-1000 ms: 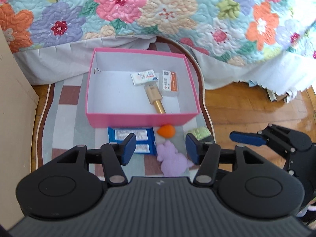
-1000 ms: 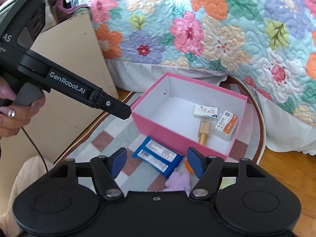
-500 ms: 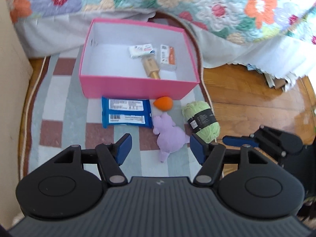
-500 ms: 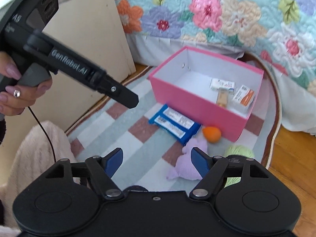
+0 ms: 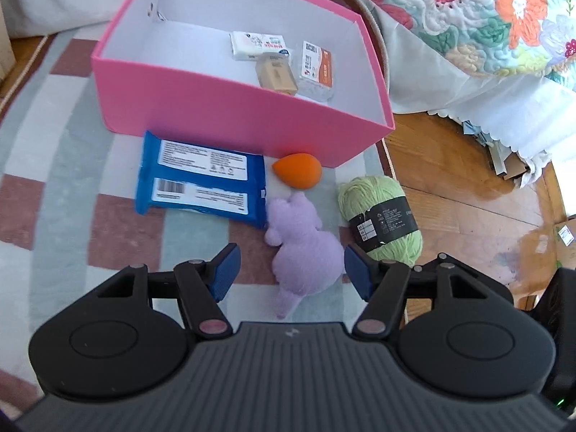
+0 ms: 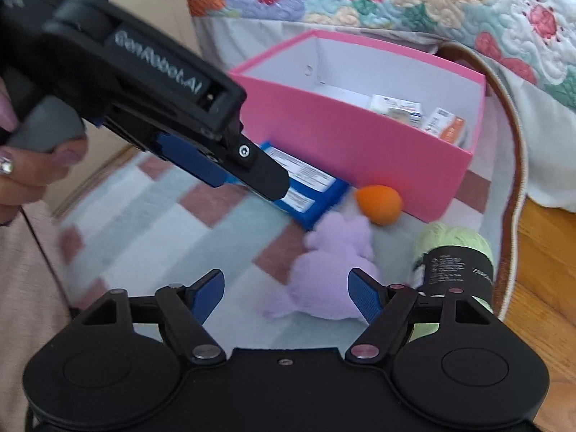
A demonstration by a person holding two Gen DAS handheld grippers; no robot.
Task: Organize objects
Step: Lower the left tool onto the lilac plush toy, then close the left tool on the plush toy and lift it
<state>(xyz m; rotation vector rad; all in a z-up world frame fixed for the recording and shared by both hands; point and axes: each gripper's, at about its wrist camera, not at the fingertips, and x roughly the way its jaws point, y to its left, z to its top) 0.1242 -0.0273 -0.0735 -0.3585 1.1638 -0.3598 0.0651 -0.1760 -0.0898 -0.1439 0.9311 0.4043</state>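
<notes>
On the checked rug (image 5: 72, 187) a pink box (image 5: 230, 108) sits with its open top up, just in front of a flowered quilt (image 5: 504, 18). Inside it, toward the right end, lie a white packet (image 5: 257, 45), a tan bottle (image 5: 276, 75) and a small orange-and-white carton (image 5: 316, 66), close together. Just outside the near wall of the box lie a blue wipes pack (image 5: 201, 180) and an orange sponge egg (image 5: 298, 170), side by side. A purple plush toy (image 5: 306, 248) lies nearer still, touching the corner of the wipes pack, with a green ball of yarn (image 5: 381, 212) just to its right at the edge of the rug.

Both tools hang above these things. The left gripper (image 5: 289, 273) has its jaws wide apart and empty, the plush toy showing between them. The right gripper (image 6: 286, 295) is likewise spread wide, holding nothing, over the plush toy. The right wrist view is blurred in places.
</notes>
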